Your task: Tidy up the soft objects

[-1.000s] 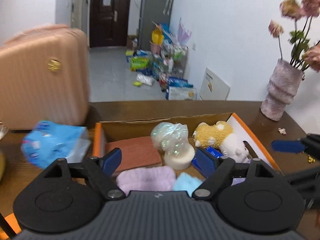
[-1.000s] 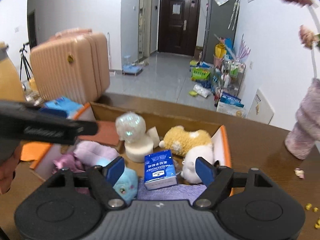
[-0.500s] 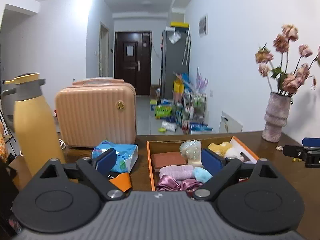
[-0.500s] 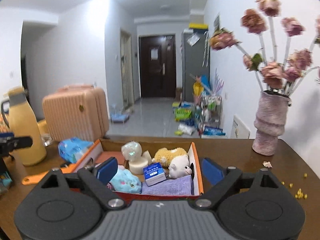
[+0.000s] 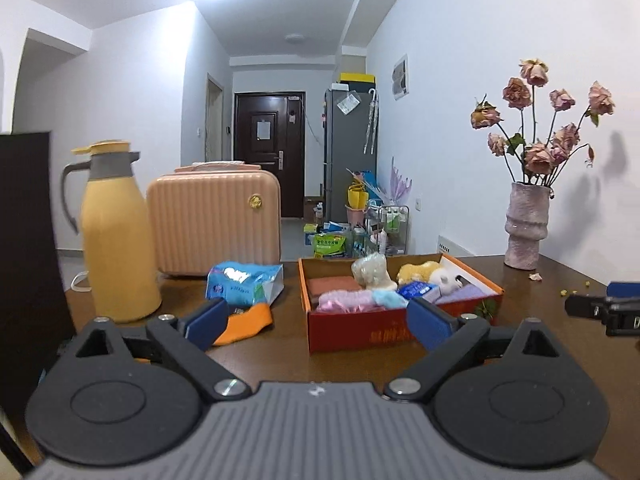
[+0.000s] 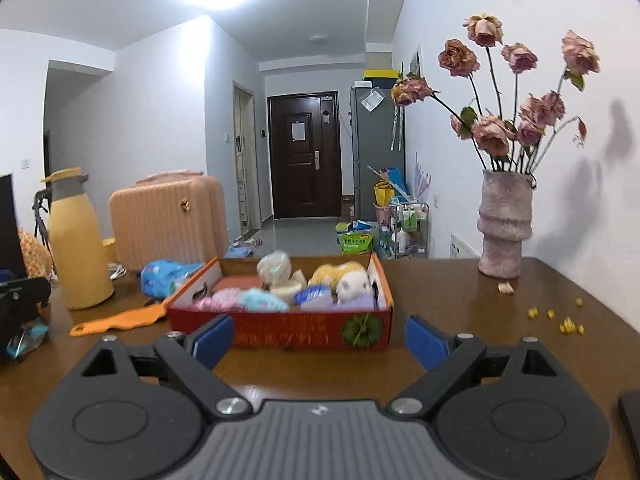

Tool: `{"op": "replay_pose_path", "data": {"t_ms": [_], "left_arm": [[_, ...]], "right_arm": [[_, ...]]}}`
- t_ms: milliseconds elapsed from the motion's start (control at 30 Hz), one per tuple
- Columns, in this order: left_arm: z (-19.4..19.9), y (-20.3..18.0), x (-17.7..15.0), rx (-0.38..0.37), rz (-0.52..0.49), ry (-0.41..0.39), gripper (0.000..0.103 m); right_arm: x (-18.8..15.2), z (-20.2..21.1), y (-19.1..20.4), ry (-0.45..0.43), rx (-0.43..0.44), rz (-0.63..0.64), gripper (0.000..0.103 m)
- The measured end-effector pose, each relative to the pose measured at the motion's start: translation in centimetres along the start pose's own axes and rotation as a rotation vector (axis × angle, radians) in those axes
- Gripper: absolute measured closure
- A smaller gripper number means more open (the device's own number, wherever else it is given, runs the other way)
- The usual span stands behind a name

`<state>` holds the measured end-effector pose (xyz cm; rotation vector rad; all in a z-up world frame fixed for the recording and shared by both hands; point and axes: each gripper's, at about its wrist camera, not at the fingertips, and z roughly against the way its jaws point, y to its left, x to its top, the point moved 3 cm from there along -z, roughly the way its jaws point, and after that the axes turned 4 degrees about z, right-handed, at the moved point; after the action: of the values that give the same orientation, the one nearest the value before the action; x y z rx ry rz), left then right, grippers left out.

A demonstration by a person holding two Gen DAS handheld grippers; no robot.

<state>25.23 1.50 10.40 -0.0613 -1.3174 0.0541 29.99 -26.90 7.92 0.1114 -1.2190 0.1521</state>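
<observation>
A red cardboard box [image 6: 280,330] sits on a brown table [image 6: 460,312], packed with plush toys [image 6: 352,280] and folded cloths [image 6: 224,300]. Both the left gripper [image 5: 316,322] and right gripper [image 6: 318,342] hang empty before the box; their jaws have just been widening. A blue tissue pack [image 5: 244,282] and orange cloth [image 5: 244,322] lie left of the box and could be overlooked.

Glossy wood table [image 6: 460,292] — cardboard box [image 6: 280,330], fleecy cloth probably.

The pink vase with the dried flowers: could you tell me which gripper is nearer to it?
Right. The right gripper faces the box's front with the vase close on its right; the left gripper sits farther left, toward the yellow jug.
</observation>
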Motion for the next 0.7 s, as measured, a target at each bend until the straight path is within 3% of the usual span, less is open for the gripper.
{"op": "replay_pose_path", "data": {"t_ms": [267, 433, 500, 600, 700], "left_arm": [[7.7, 1.6, -8.3, 0.011, -0.006, 0.029, 0.002], [11.4, 3.1, -11.3, 0.044, 0.041, 0.074, 0.002], [13.2, 3.5, -12.4, 0.07, 0.046, 0.085, 0.002], [15.2, 3.4, -13.3, 0.107, 0.018, 0.086, 0.0], [17.1, 2.9, -13.5, 0.079, 0.003, 0.06, 0.0]], "right_arm": [[-8.4, 6.9, 3.3, 0.046, 0.035, 0.005, 0.01], [-12.5, 11.5, 4.9, 0.066, 0.014, 0.006, 0.01], [-13.8, 13.3, 5.7, 0.064, -0.007, 0.017, 0.002], [-15.4, 15.6, 6.8, 0.056, -0.011, 0.033, 0.001], [-16.8, 17.3, 8.0, 0.073, 0.015, 0.049, 0.001]]}}
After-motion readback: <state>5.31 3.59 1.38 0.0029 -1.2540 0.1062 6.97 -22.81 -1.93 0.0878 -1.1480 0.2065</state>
